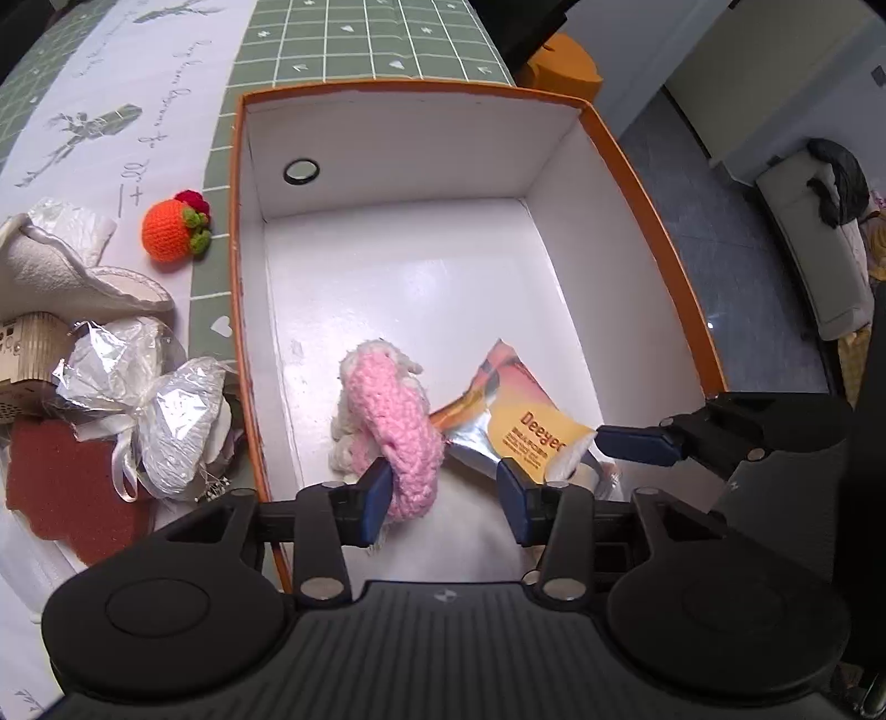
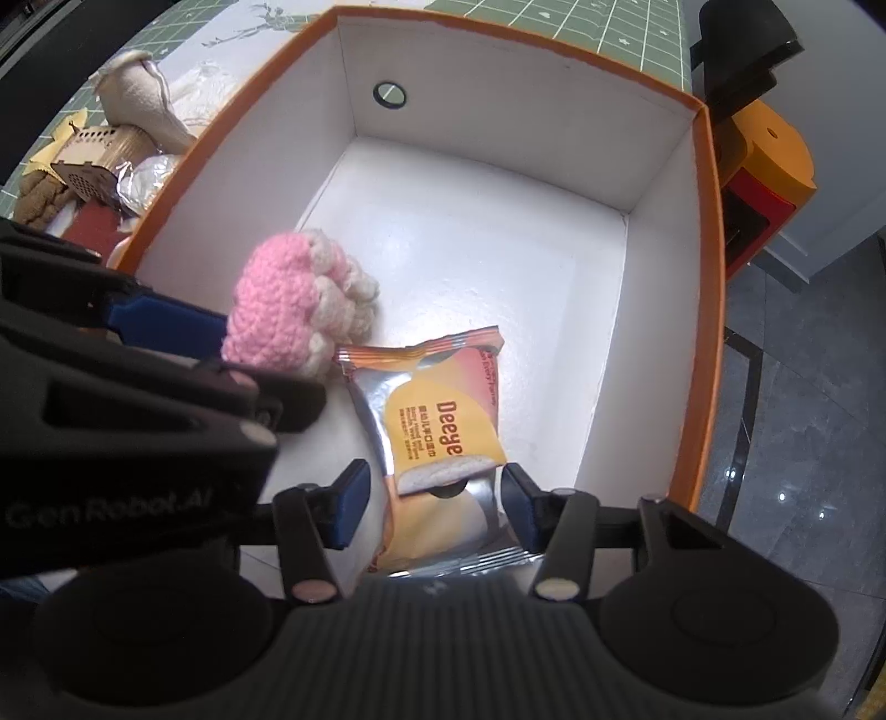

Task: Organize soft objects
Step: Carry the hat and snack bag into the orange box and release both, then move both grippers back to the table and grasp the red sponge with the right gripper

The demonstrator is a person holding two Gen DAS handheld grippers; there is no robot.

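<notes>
Left gripper spread beside pink crocheted toy; right gripper spread around orange foil packet — both in white-lined orange cardboard box on green gridded tablecloth.

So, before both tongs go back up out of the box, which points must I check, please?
1. Left tongs open: ok.
2. Pink crochet toy free of them: not ok, it leans on the left finger.
3. Right tongs open: ok.
4. Wipes packet released: cannot tell, it lies between the fingers, on the floor of the orange box.
5. All soft things boxed: not ok, the orange crochet fruit sits outside.
</notes>
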